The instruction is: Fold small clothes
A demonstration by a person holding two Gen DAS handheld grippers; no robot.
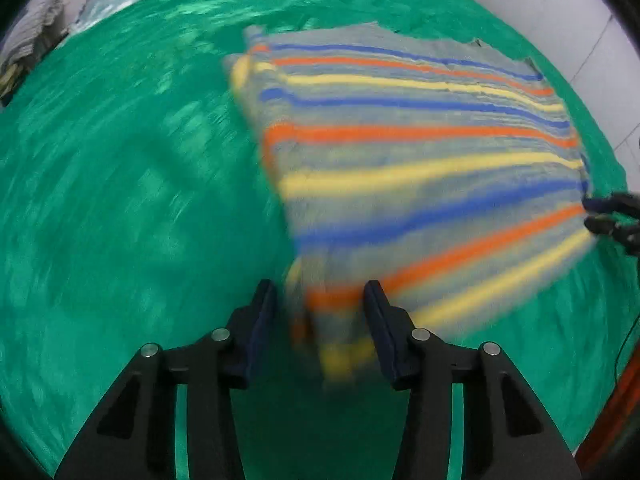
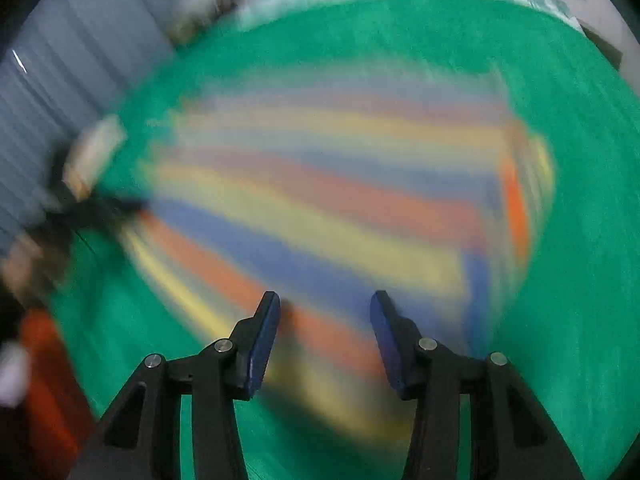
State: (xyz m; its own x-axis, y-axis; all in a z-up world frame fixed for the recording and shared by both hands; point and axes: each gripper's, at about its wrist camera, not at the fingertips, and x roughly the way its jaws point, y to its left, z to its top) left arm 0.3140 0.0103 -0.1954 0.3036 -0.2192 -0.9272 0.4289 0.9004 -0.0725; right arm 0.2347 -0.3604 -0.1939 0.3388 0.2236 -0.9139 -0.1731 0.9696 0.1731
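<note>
Heavy motion blur in both wrist views, so detail is limited. The grey knitted garment with blue, orange and yellow stripes (image 1: 420, 152) lies spread on the green cloth-covered bench (image 1: 120, 200), ahead of both tools and reaching back to them. The left tool (image 1: 320, 320) has its two dark-blue padded fingers (image 1: 262, 320) set apart, with a bunched near corner of the striped fabric lying in the gap between them — the pads do not look pressed onto it, though blur makes contact hard to call. The right tool (image 2: 325, 332) also stands with fingers apart, the near edge of the garment passing between and under them; nothing looks clamped. In the left wrist view the right tool shows at the far right edge, just beside the garment's right side; whether it touches is not clear. Judged step: getting hold of the near edge with both tools, ahead of a fold — the garment looks flat and not yet folded over, though its left edge seems rolled or doubled. Next move calls for both tools to close on the near corners, then lift and carry that edge forward over the far half, keeping the two sides level so the stripes line up.
</note>
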